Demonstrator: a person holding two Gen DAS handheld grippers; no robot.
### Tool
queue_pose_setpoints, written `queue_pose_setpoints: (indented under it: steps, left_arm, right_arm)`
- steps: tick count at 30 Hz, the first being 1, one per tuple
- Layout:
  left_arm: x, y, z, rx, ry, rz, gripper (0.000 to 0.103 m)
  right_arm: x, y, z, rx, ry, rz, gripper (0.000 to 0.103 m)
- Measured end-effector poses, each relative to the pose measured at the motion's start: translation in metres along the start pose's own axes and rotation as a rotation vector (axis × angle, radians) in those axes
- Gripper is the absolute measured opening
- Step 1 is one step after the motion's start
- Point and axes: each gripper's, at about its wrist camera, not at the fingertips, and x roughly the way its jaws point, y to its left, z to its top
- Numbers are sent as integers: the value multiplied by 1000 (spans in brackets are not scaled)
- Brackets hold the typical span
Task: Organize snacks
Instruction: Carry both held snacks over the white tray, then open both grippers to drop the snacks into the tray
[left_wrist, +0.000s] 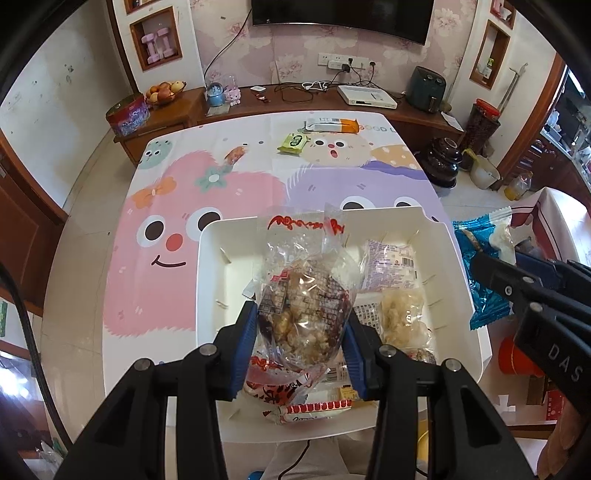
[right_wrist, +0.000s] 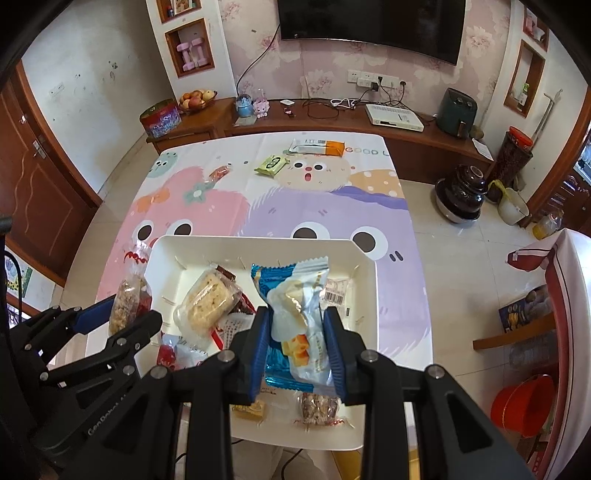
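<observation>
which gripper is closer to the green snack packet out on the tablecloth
Neither clearly. Both the left gripper and the right gripper are over the white bin at the near end, each shut on a snack, while the green packet lies far across the table.

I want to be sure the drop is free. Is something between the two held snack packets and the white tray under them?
Nothing visible blocks either. The clear nut-cake packet in the left claw and the blue-white packet in the right claw hang over the white plastic tray, which already holds other snacks.
</observation>
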Motion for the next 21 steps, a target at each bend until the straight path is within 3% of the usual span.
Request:
queue_pose_setpoints:
  steps: [10, 12, 14, 15, 17, 21]
  left_arm:
    - [2, 0, -1, -6, 13, 18, 45]
    - [2, 1, -1, -16, 11, 22, 49]
    - [0, 2, -1, -22, 3, 28, 74]
    - [-1, 2, -1, -26, -4, 34, 79]
    - [-5, 3, -1, -28, -21, 39, 82]
    - [-4, 2, -1, -29, -23, 42, 83]
  right_arm:
    - [4, 5, -1, -23, 16, -5, 30]
    - [4, 5, 0, -24, 15, -6, 31]
    - [4, 6, -1, -29, 19, -10, 34]
    - [5, 7, -1, -35, 21, -16, 37]
    - [7, 7, -2, -42, 26, -25, 48]
    - [7, 5, -3, -39, 20, -36, 50]
